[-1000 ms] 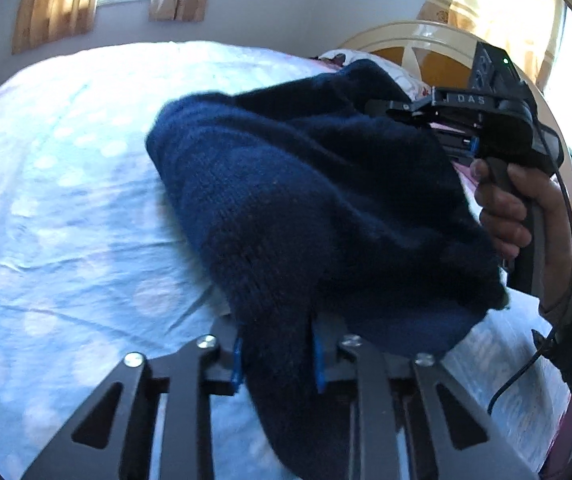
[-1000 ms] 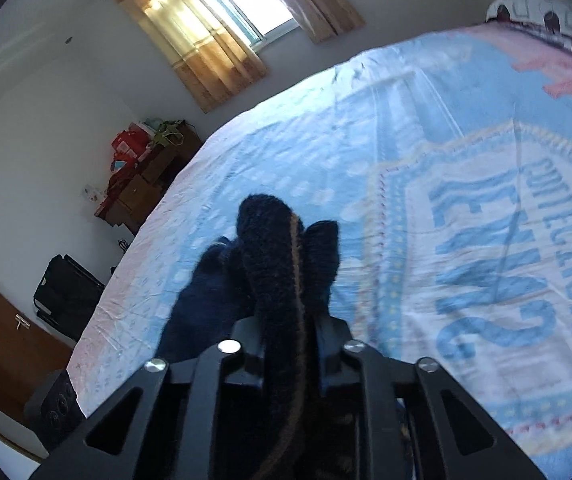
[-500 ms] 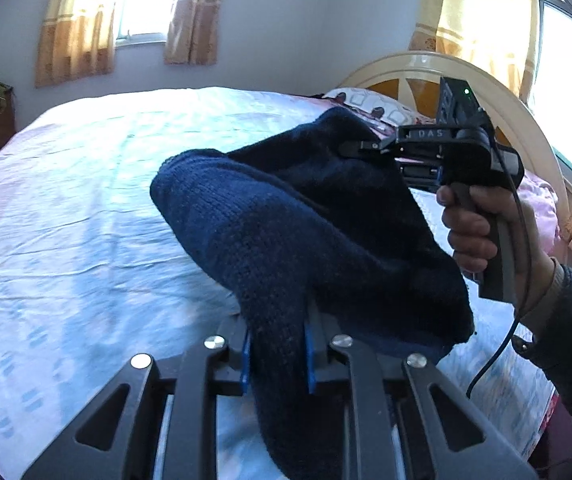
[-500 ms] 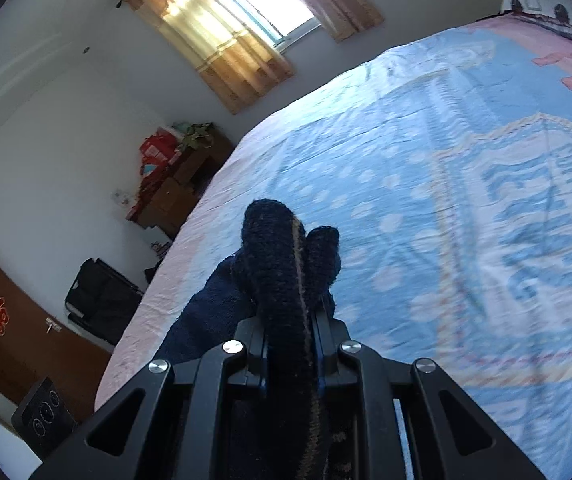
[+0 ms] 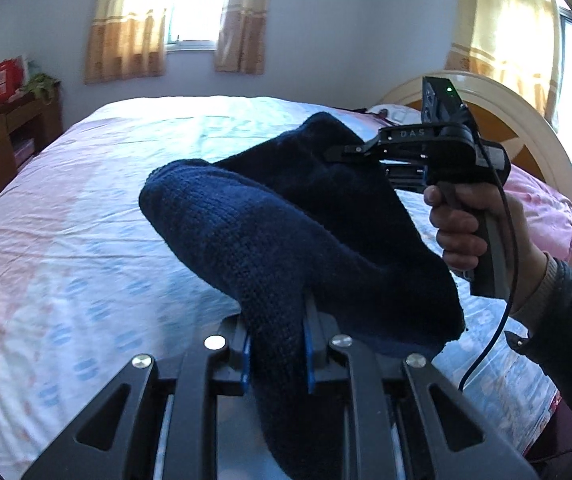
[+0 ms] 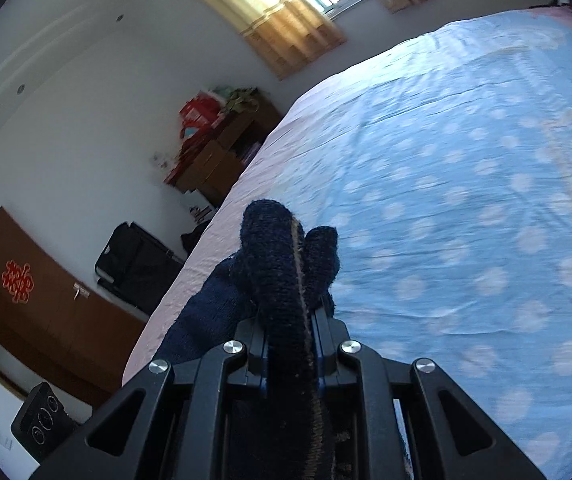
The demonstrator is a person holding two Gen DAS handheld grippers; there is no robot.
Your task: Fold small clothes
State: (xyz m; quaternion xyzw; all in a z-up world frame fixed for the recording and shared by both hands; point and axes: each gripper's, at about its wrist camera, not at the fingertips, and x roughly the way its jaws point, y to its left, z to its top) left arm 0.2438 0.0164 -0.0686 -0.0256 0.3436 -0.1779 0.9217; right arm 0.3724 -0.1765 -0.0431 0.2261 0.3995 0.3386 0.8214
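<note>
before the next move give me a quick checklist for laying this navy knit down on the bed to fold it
1. Left gripper jaws shut on the navy knit garment: ok.
2. Right gripper jaws shut on the garment's edge: ok.
3. Garment lifted off the bed sheet, hanging between both grippers: ok.
4. Garment spread flat and taut: not ok, it sags and bunches.
5. Bare sheet ahead to lay it on: ok.
6. Which edges are held (hem, shoulders): cannot tell.
</note>
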